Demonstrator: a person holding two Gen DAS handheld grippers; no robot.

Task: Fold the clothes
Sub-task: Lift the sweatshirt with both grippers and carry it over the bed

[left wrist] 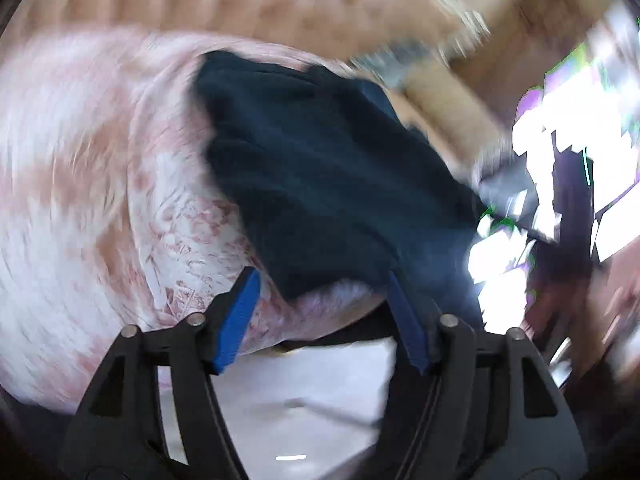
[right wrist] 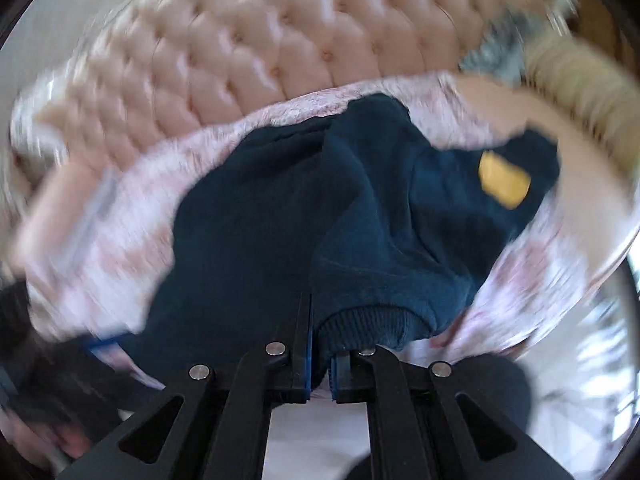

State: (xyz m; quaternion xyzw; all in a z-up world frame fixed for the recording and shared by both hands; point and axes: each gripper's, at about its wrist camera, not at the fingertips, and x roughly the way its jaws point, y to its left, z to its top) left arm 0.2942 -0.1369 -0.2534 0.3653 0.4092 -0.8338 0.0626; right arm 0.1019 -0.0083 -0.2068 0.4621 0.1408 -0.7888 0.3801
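Dark blue sweater spread over the pink-and-white patterned bedcover, tufted headboard at twelve o'clock, yellow patch toward two o'clock. Right gripper pinched narrow on the ribbed hem at six o'clock. Left gripper spread wide, sweater edge apparently lying between the fingers ungripped, though heavily blurred.

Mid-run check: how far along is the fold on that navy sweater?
Early. Done: nothing looks neatly folded; the sweater lies bunched on the pink bedspread. In hand: the right tongs are shut on its ribbed hem; the left tongs are open at its edge, gripping nothing. Left: flattening and every fold.
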